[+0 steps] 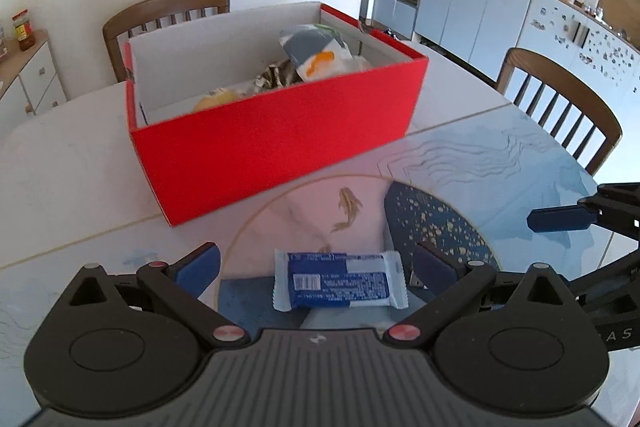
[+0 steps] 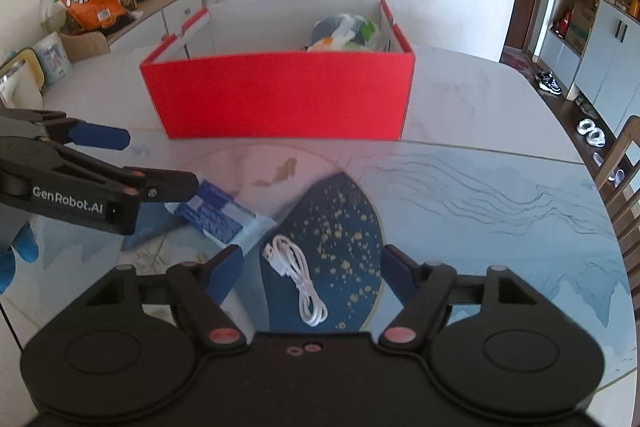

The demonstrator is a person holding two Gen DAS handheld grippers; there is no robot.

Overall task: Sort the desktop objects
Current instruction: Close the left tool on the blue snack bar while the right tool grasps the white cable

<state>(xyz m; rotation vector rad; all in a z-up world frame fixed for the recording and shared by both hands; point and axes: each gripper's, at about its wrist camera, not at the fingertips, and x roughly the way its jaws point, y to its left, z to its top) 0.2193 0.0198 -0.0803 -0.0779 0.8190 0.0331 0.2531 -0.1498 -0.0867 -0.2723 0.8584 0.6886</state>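
The left hand-held gripper (image 1: 316,267) hangs low over the bench (image 2: 500,187) with its jaws spread wide on either side of a blue-and-white snack bar (image 1: 340,281), touching nothing; the right hand-held gripper (image 2: 312,267) is likewise apart and empty, its fingers framing a coiled white USB cable (image 2: 298,283) that lies just beside the bar. Behind both stands the red box (image 2: 280,95), open-topped and already holding a crumpled plastic bag (image 1: 316,51) and other bits. The likeliest slip, I judge, is with the bar: its wrapper looks like thin, glossy film with crimped ends, flat against a smooth glass-like top, so the blue pads could skate over it or pinch only a loose end and drop it short of the box. The cable is limp and rounded, loosely looped; a grasp on a single strand may let the coil unravel and trail, perhaps snagging the box's stiff cardboard rim. With the two grippers working so near each other, a careless reach could also knock them together
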